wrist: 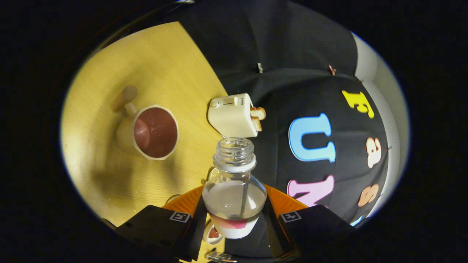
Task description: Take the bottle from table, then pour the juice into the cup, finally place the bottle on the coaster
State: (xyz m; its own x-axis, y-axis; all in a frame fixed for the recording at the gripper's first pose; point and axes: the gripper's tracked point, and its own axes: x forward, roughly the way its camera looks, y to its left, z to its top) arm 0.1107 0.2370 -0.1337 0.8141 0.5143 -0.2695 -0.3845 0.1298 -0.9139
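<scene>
Seen from my remote station through the gripper view: the gripper (234, 215) is clenched on the bottle (234, 190), one finger pressing each side of its lower body, so the bottle sits between the fingers and is carried clear of the table (157, 65). The bottle is clear, uncapped, with a threaded open mouth pointing away from me; pale liquid fills roughly its lower half, and a band of label wraps its base. The whole scene is rolled sideways, so I read the bottle as tipped over toward the cup. Just beside the bottle's base, by one finger, a small round white object (213, 233) lies on the table; I cannot tell what it is. Beyond the fingers and off to one side stands the cup (148, 132), cream outside, reddish-brown inside, its handle pointing away from the bottle; mouth and cup are near but apart. Just beyond the bottle's mouth sits a cream toaster (232, 115) at the table's edge, with toast (258, 117) in its slots. Farthest back hangs the black cloth wall (278, 54).
</scene>
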